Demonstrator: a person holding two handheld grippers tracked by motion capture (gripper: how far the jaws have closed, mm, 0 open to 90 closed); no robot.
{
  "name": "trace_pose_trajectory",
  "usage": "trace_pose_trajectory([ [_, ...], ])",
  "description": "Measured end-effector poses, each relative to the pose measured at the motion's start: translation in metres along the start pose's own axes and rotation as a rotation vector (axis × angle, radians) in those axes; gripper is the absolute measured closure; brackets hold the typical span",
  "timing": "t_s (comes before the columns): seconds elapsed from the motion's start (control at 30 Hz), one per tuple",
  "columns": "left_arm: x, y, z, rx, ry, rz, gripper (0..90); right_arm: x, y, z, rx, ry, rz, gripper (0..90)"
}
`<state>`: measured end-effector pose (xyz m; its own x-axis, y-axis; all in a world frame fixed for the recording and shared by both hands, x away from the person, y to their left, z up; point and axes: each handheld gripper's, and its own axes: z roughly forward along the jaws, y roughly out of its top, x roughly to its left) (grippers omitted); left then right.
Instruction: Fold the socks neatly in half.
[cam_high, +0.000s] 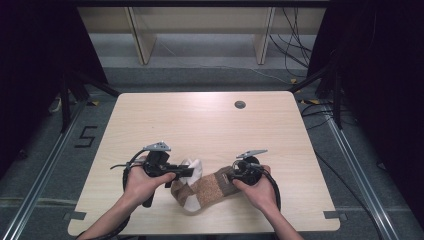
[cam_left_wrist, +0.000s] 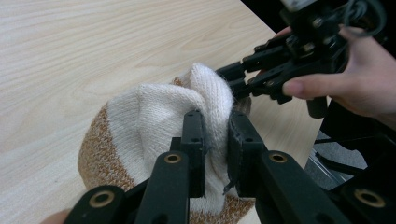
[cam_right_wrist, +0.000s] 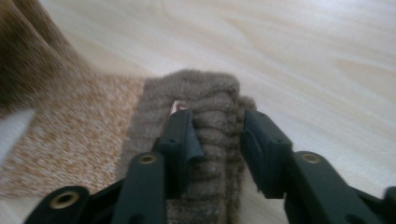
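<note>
A brown and white sock (cam_high: 207, 187) lies bunched on the wooden table (cam_high: 200, 125) near its front edge. My left gripper (cam_left_wrist: 215, 126) is shut on the sock's white toe (cam_left_wrist: 154, 107), with a fold of knit pinched between its jaws. In the high view the left gripper (cam_high: 189, 172) reaches the sock from the left and my right gripper (cam_high: 231, 176) from the right. The right gripper (cam_right_wrist: 215, 126) stands open astride the brown ribbed cuff (cam_right_wrist: 205, 88); one jaw lies against the cuff, the other beside it.
A round cable hole (cam_high: 240, 104) sits at the table's far side. Black curtains flank the table, and cables (cam_high: 290, 45) lie on the floor at the back right. The right hand and its gripper (cam_left_wrist: 280, 65) show close beyond the toe in the left gripper view.
</note>
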<state>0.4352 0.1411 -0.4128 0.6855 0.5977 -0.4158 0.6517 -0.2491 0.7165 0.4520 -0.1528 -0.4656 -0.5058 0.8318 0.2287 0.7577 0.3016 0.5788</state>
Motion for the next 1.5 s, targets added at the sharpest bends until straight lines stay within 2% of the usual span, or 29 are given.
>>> trace_pose_trajectory([
  [0.03, 0.000, 0.000, 0.001, 0.001, 0.002, -0.002, 78.5, 0.000, 0.002, -0.003, -0.008, 0.002, 0.014, 57.6],
  [0.1, 0.001, 0.000, 0.002, 0.004, 0.001, -0.001, 78.5, -0.001, 0.004, -0.010, -0.034, -0.004, -0.012, 57.8],
  [0.17, 0.001, 0.000, 0.002, 0.003, -0.002, -0.001, 78.4, 0.002, 0.004, -0.015, -0.014, 0.008, 0.014, 59.4],
  [0.23, 0.000, 0.000, 0.003, -0.004, 0.007, -0.003, 78.4, 0.000, 0.003, -0.017, -0.003, 0.004, 0.004, 62.9],
  [0.3, 0.000, 0.000, 0.003, -0.002, 0.005, -0.001, 78.4, -0.002, 0.000, -0.016, 0.010, 0.007, 0.017, 66.9],
  [0.4, 0.001, 0.000, 0.003, 0.000, -0.001, 0.001, 78.4, -0.003, -0.006, -0.011, 0.035, 0.017, 0.009, 71.0],
  [0.5, 0.000, 0.001, 0.003, -0.001, 0.004, 0.002, 78.4, -0.002, -0.010, -0.007, 0.040, 0.012, 0.004, 74.7],
  [0.57, 0.000, 0.002, 0.004, 0.000, 0.006, 0.007, 78.4, -0.001, -0.011, -0.005, 0.042, 0.018, 0.021, 76.1],
  [0.6, 0.001, 0.002, 0.004, 0.003, 0.001, 0.008, 78.4, -0.002, -0.011, -0.004, 0.036, 0.009, 0.006, 76.4],
  [0.73, 0.001, 0.006, 0.004, -0.002, 0.011, 0.010, 78.4, 0.000, -0.013, -0.002, 0.031, 0.011, 0.021, 77.0],
  [0.83, -0.001, 0.008, 0.006, -0.009, 0.002, 0.007, 78.4, 0.002, -0.014, -0.001, 0.016, -0.002, 0.019, 77.0],
  [1.03, -0.010, 0.013, 0.012, -0.004, -0.002, 0.030, 78.4, 0.005, -0.015, 0.000, 0.023, 0.015, 0.049, 77.0],
  [1.07, -0.011, 0.014, 0.013, -0.005, -0.007, 0.035, 78.4, 0.004, -0.015, 0.001, 0.016, 0.012, 0.041, 76.9],
  [1.27, -0.019, 0.019, 0.018, -0.003, -0.014, 0.053, 78.4, 0.007, -0.016, 0.003, 0.006, 0.020, 0.057, 76.9],
  [1.3, -0.019, 0.019, 0.019, -0.001, -0.015, 0.054, 78.4, 0.006, -0.015, 0.003, 0.029, 0.021, 0.049, 76.8],
  [1.37, -0.020, 0.019, 0.021, 0.001, -0.013, 0.057, 78.4, 0.008, -0.016, 0.004, 0.003, 0.022, 0.049, 76.8],
  [1.47, -0.021, 0.020, 0.023, 0.005, -0.016, 0.059, 78.4, 0.009, -0.016, 0.004, 0.007, 0.031, 0.055, 76.8],
  [1.5, -0.022, 0.020, 0.024, 0.007, -0.013, 0.065, 78.3, 0.013, -0.015, 0.003, 0.027, 0.041, 0.097, 76.7],
])
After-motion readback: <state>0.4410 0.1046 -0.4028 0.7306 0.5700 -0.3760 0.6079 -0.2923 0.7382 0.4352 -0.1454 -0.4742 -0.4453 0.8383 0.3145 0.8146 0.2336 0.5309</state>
